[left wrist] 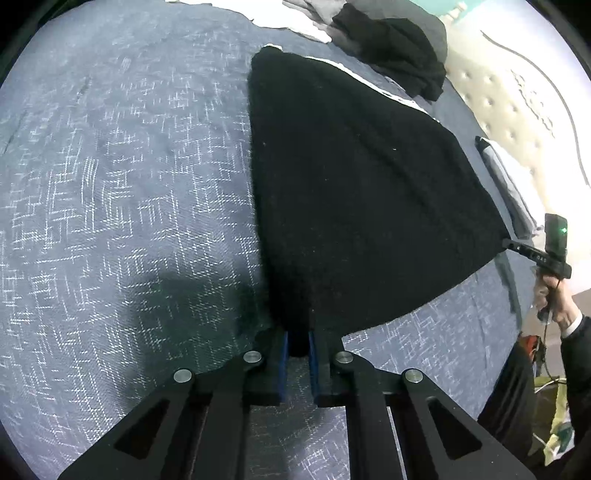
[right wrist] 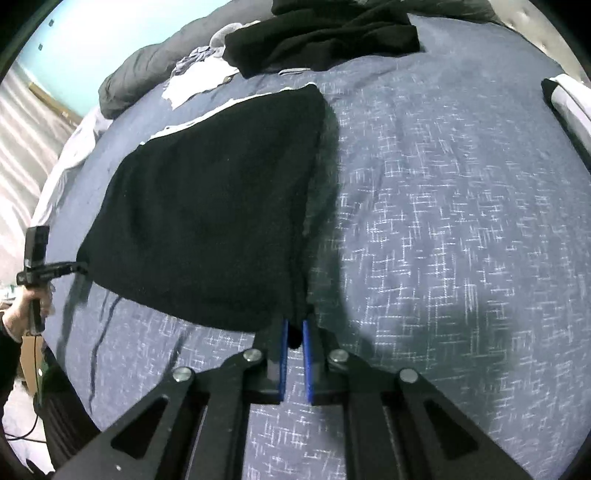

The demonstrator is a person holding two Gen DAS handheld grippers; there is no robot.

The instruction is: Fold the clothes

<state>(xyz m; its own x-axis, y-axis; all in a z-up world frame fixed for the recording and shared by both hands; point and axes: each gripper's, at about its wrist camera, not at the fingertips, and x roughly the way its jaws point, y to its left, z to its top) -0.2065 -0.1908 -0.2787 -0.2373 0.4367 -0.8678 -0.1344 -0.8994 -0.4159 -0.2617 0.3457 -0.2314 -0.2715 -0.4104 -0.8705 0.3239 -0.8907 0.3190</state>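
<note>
A black knit garment (left wrist: 354, 192) is stretched out above a blue patterned bed cover (left wrist: 122, 206). My left gripper (left wrist: 298, 341) is shut on its near left corner. My right gripper (right wrist: 293, 334) is shut on the other near corner of the same garment (right wrist: 207, 218). Each gripper shows in the other's view, the right one (left wrist: 511, 243) at the garment's right edge and the left one (right wrist: 79, 266) at its left edge. A white strip lines the garment's far edge (left wrist: 369, 81).
A heap of unfolded black, grey and white clothes (left wrist: 391, 48) lies at the far end of the bed (right wrist: 321, 33). A folded stack (left wrist: 506, 177) sits by the cream tufted headboard (left wrist: 517, 92). A grey duvet (right wrist: 140, 74) is bunched at the far left.
</note>
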